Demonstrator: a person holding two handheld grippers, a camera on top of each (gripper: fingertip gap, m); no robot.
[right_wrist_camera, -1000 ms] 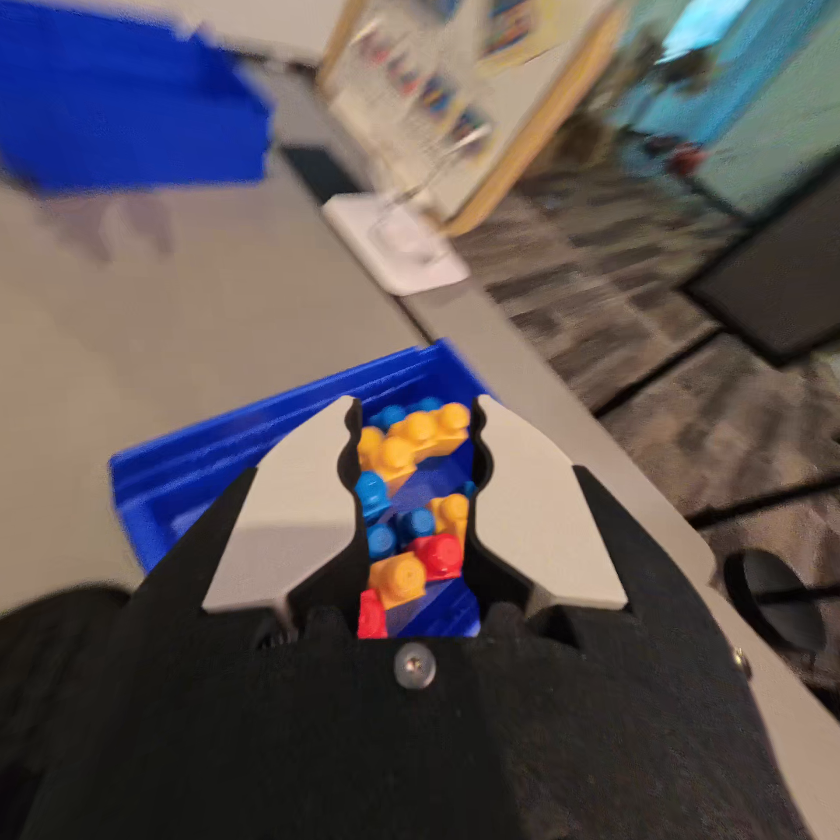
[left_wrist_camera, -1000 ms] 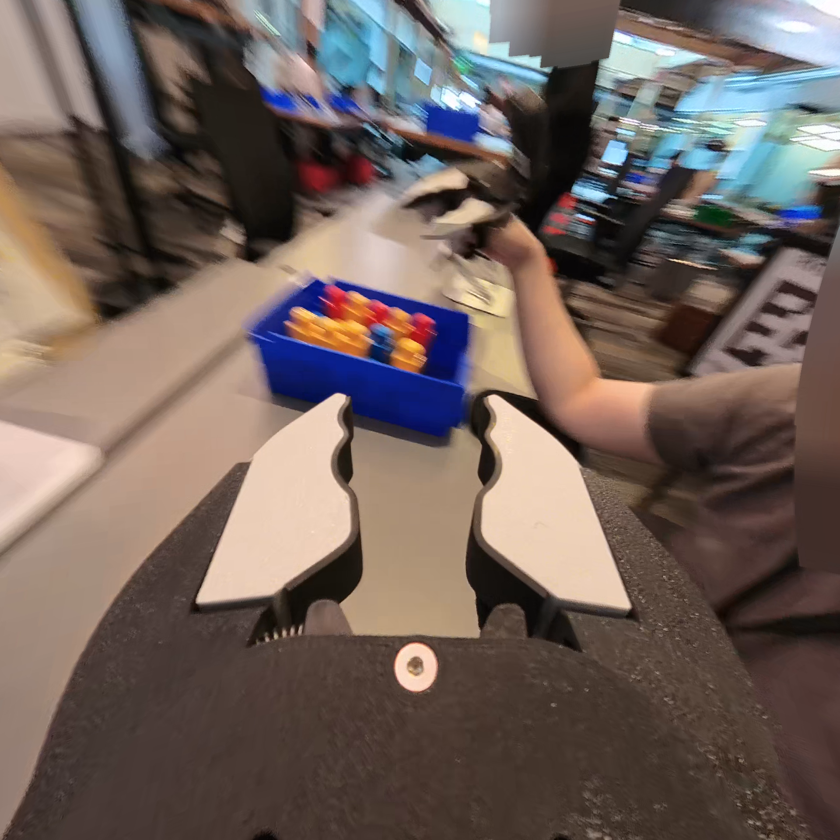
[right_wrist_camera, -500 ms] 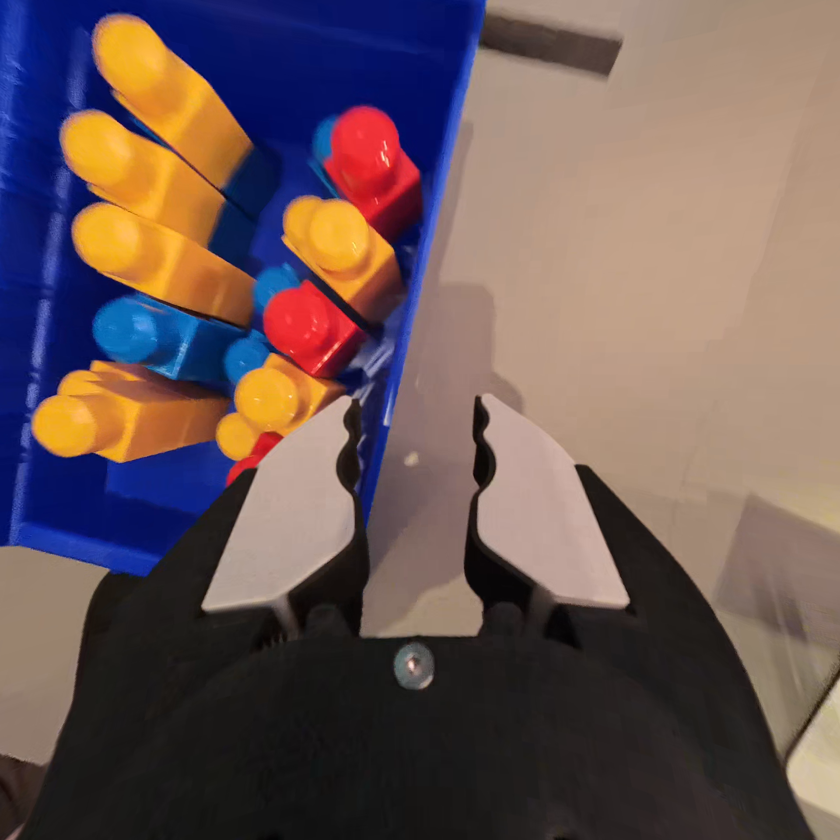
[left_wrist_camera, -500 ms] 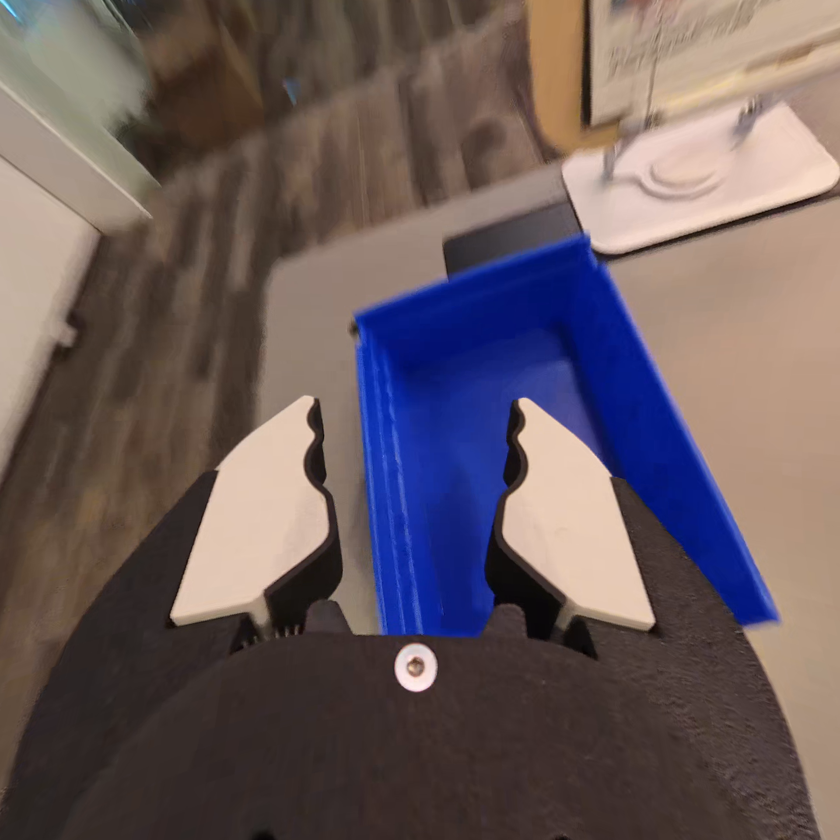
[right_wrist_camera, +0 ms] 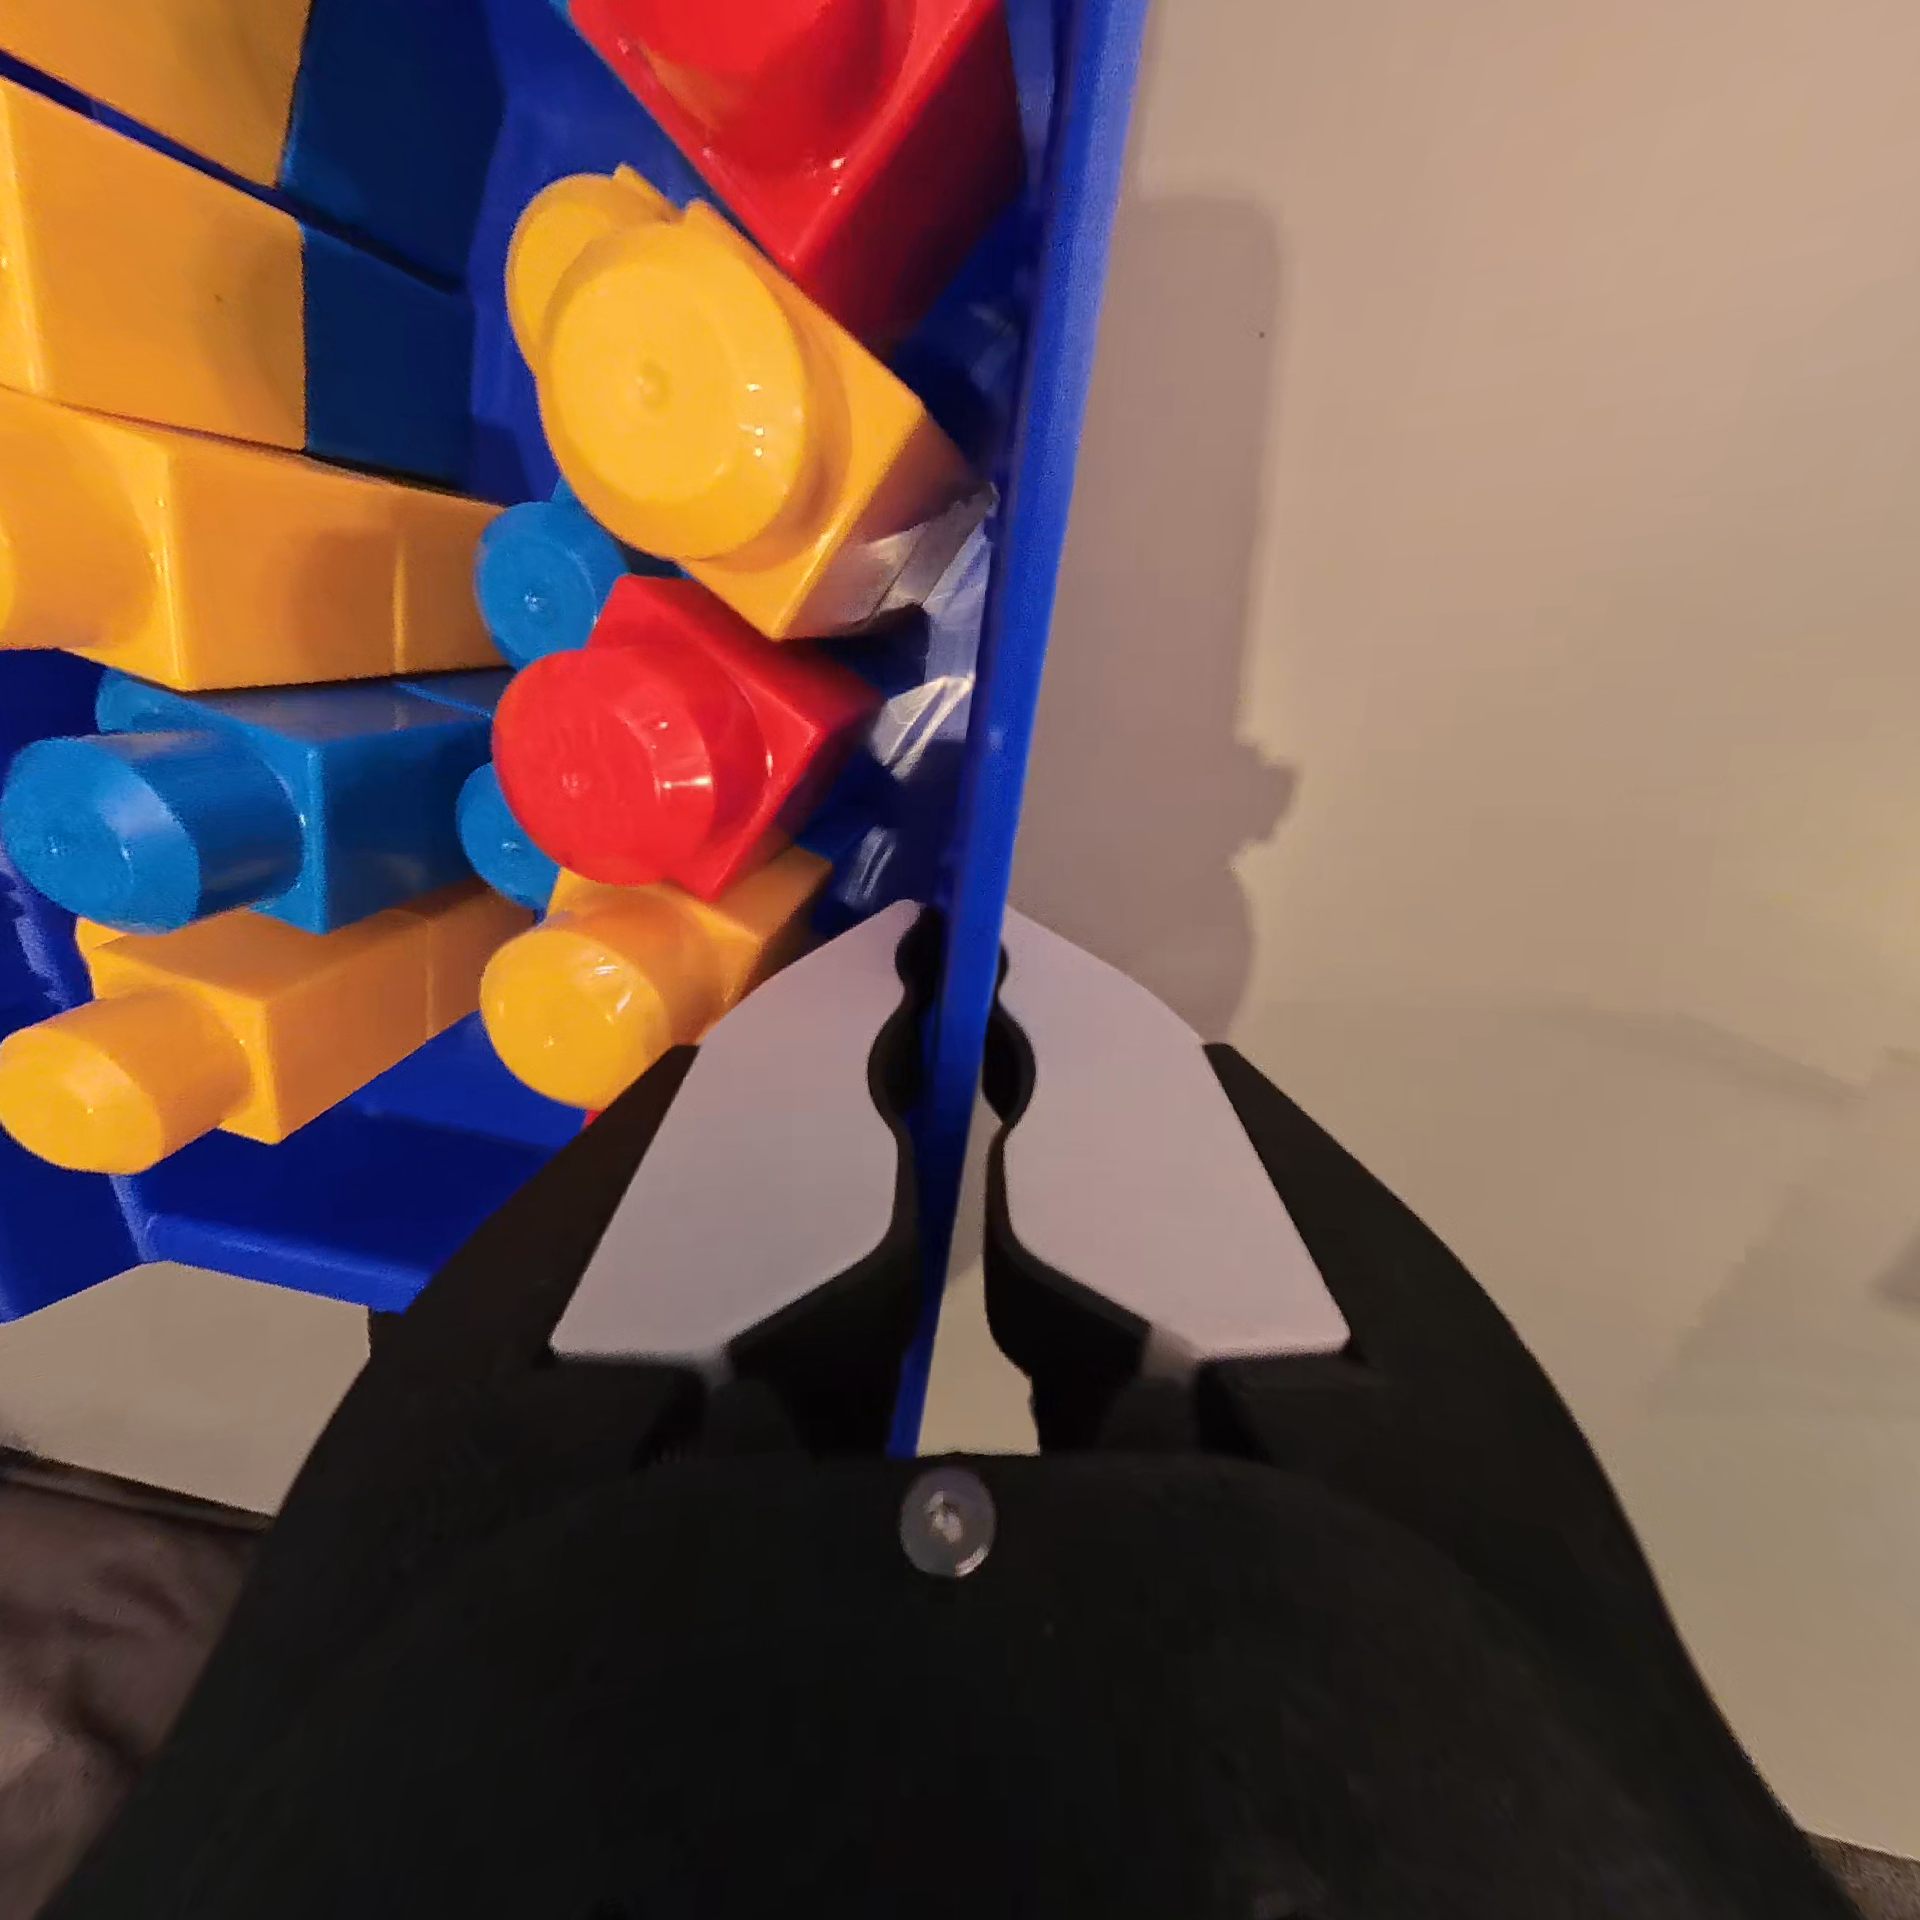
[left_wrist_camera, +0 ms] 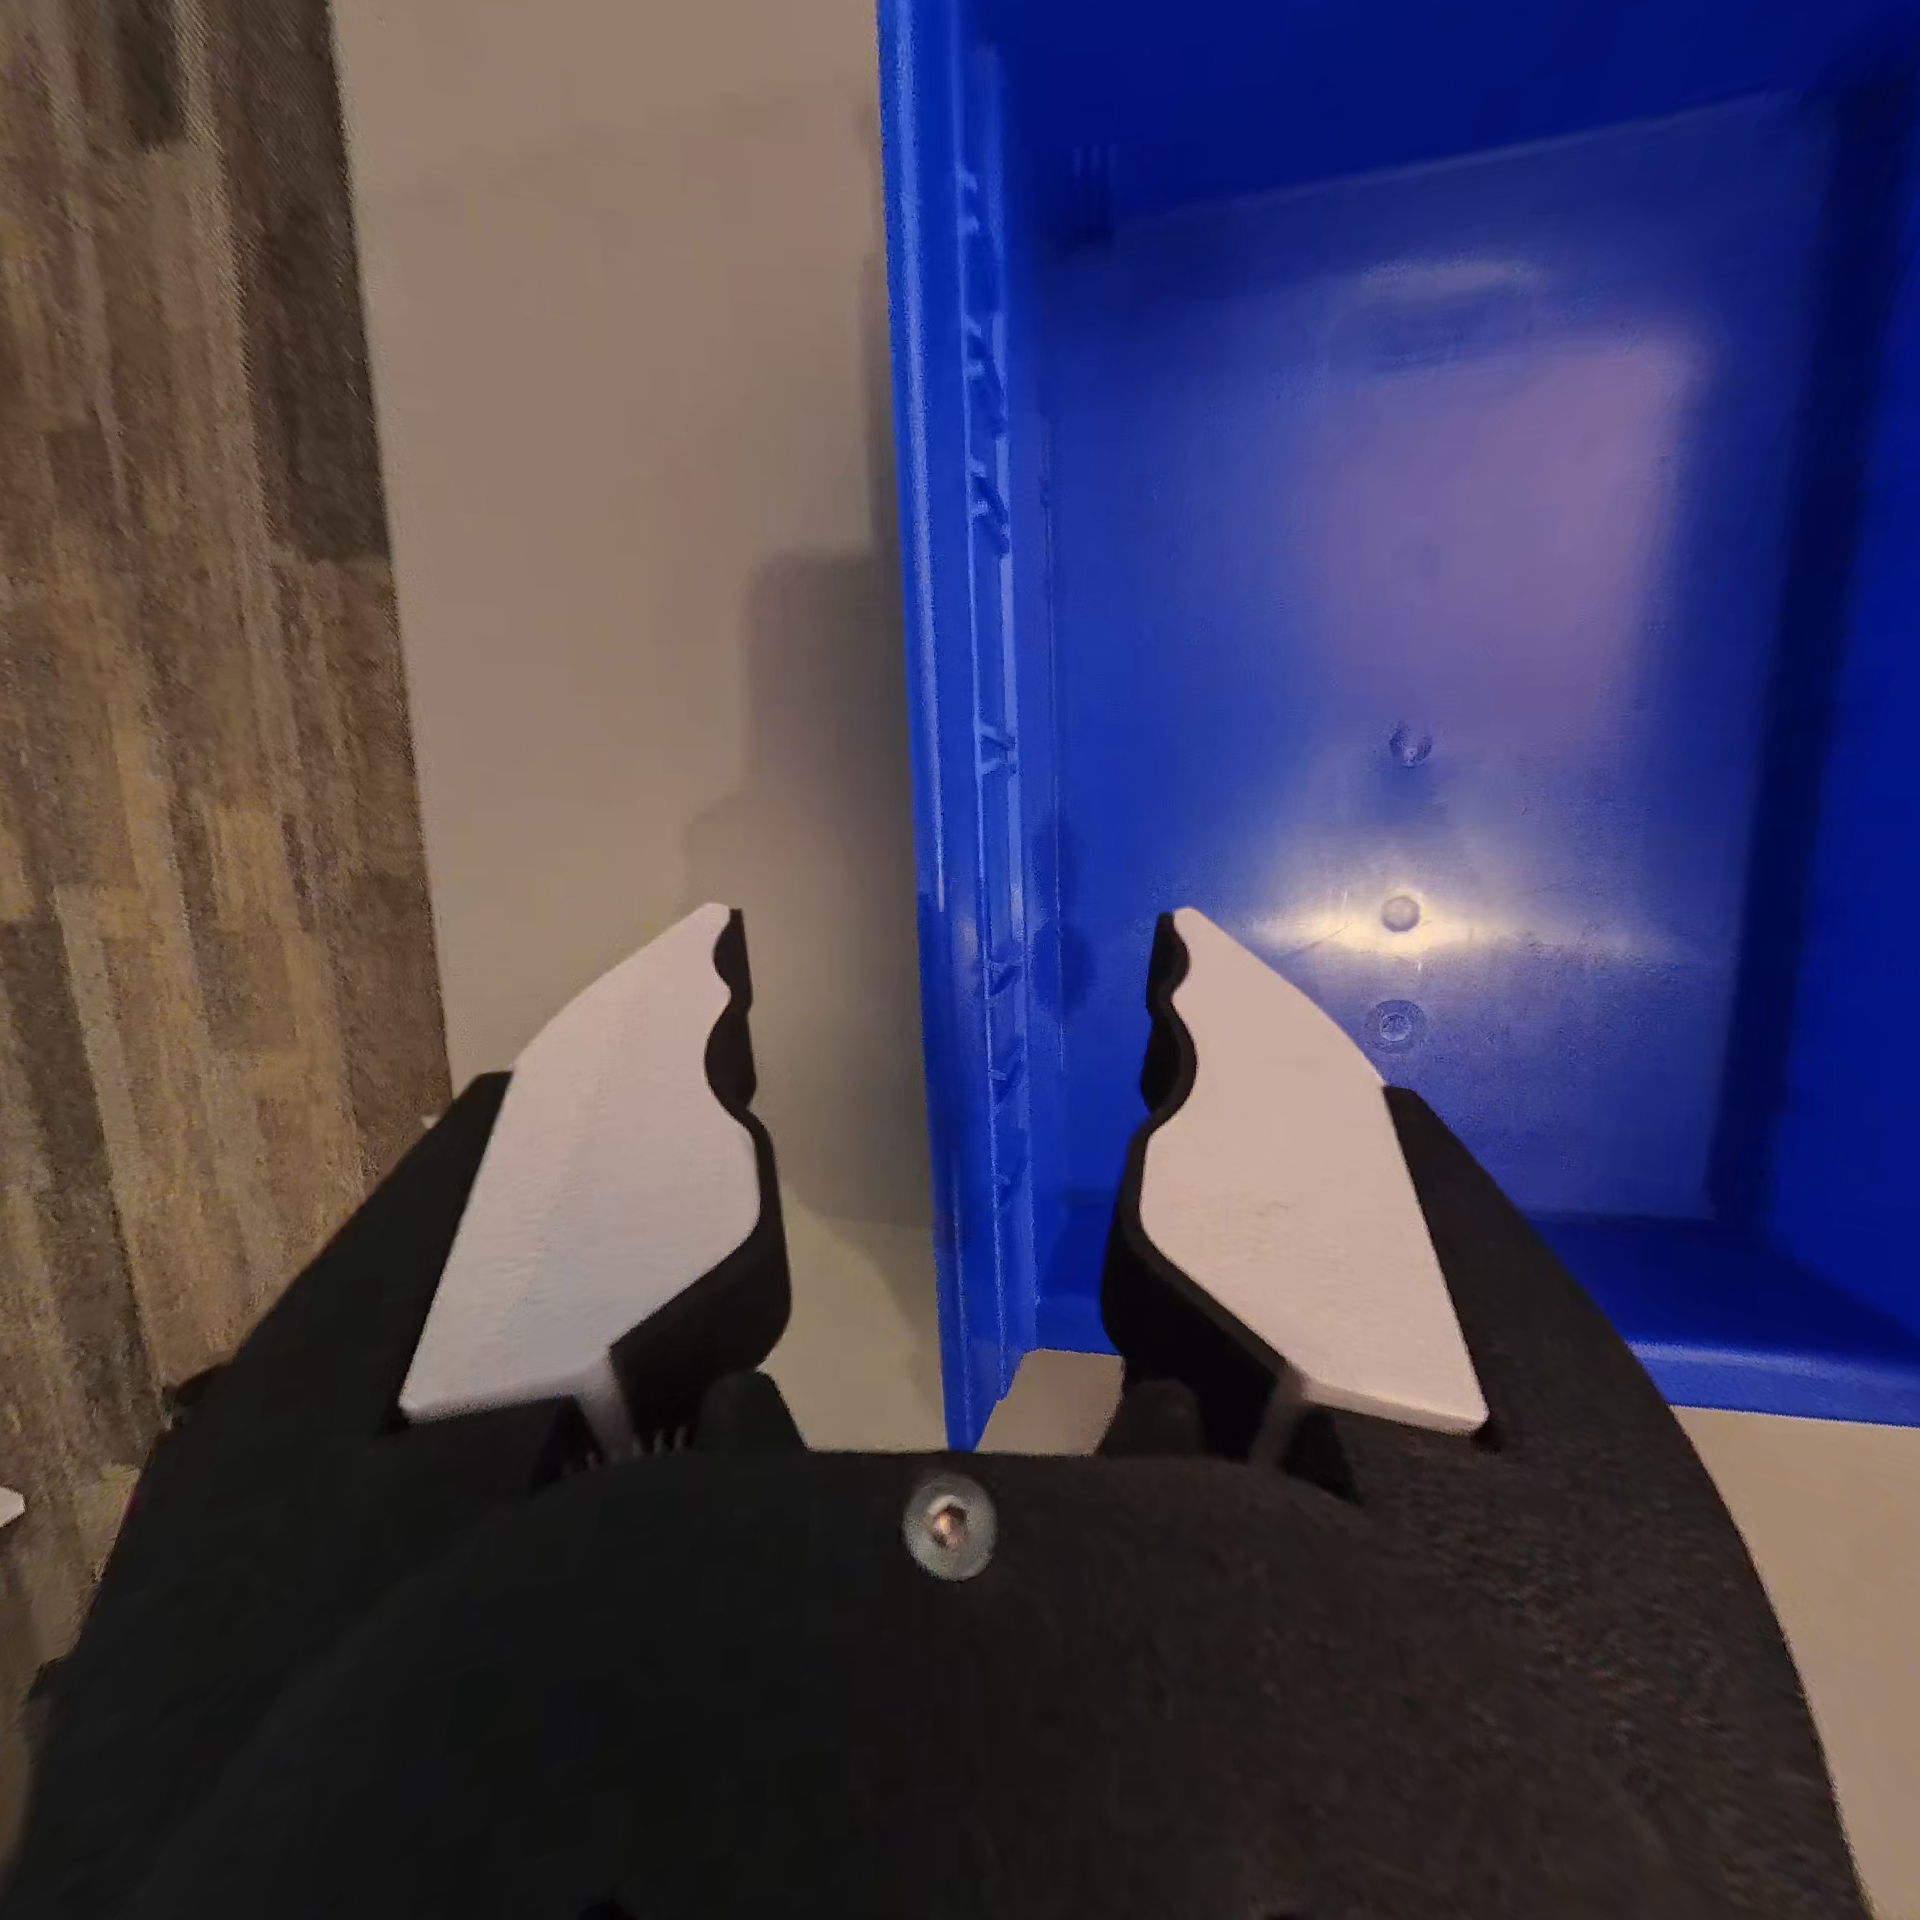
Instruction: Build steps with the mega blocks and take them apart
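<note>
While the right gripper (right_wrist_camera: 951,940) pinches the side wall of the full bin (right_wrist_camera: 1044,582), the left gripper (left_wrist_camera: 945,920) straddles the wall of an empty bin (left_wrist_camera: 982,727), jaws wide and holding nothing. Both bins sit on the pale surface (left_wrist_camera: 623,416). Yellow, red and blue blocks (right_wrist_camera: 665,436) lie jumbled inside the held bin, none yet joined. Gripping the walls probably serves to drag or steady the bins before building starts.

I see a glossy blue plastic bin (left_wrist_camera: 1455,623), shiny smooth plastic blocks (right_wrist_camera: 675,416), a matt beige counter (left_wrist_camera: 623,416), and a rough black gripper body with matt white jaws.
</note>
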